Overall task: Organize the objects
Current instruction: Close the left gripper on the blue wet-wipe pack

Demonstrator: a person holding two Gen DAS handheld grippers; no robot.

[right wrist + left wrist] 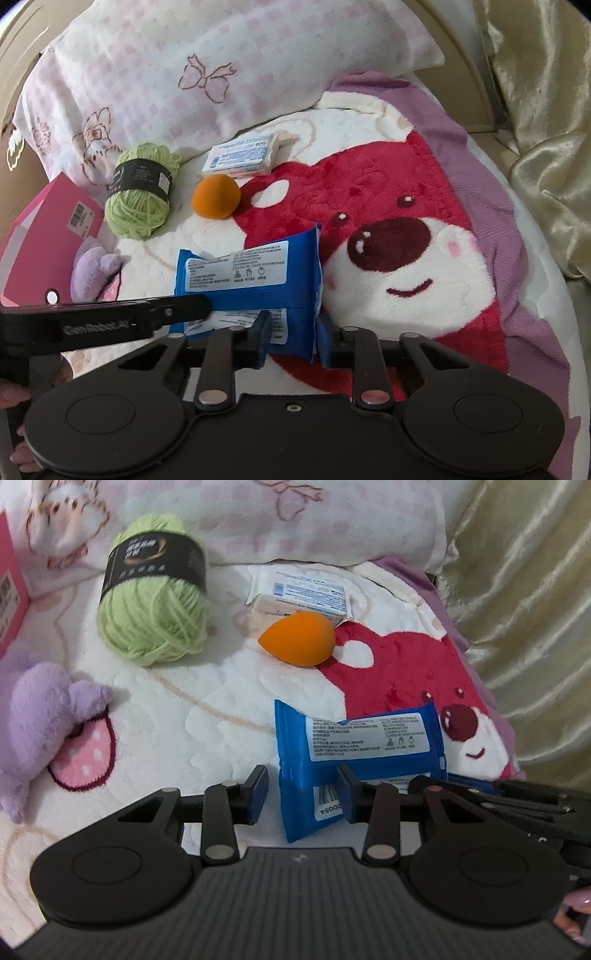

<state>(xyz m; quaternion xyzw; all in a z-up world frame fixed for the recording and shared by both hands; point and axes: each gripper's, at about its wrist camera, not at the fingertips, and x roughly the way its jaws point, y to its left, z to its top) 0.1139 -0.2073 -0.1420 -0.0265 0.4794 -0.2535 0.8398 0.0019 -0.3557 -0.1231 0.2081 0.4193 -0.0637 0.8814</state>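
- The blue plastic wipes packet (pixel 255 280) with its white printed label lies on the near part of the bed, on a fleecy blanket (pixel 388 206) with a big red bear face; both grippers are at its near edge
- The right gripper (pixel 291 341) is drawn narrow, its pads pressing the packet's near right end, so I take it as gripped there
- The left gripper (pixel 301 792) stands part closed with the packet's near left corner between its fingers; the right pad touches the wrapper, the left pad stands just apart, so no hold yet
- I judge the packet light, soft and squashy, its film slippery; a pinch on the crimped seam or across the short end should hold better than on the bulging middle
- Farther off sit a green ball of yarn (pixel 155 594) with a black band, an orange teardrop sponge (pixel 299 638) and a pale wrapped bar (pixel 299 594); at far left a pink box (pixel 48 236) and a purple plush toy (pixel 40 716)
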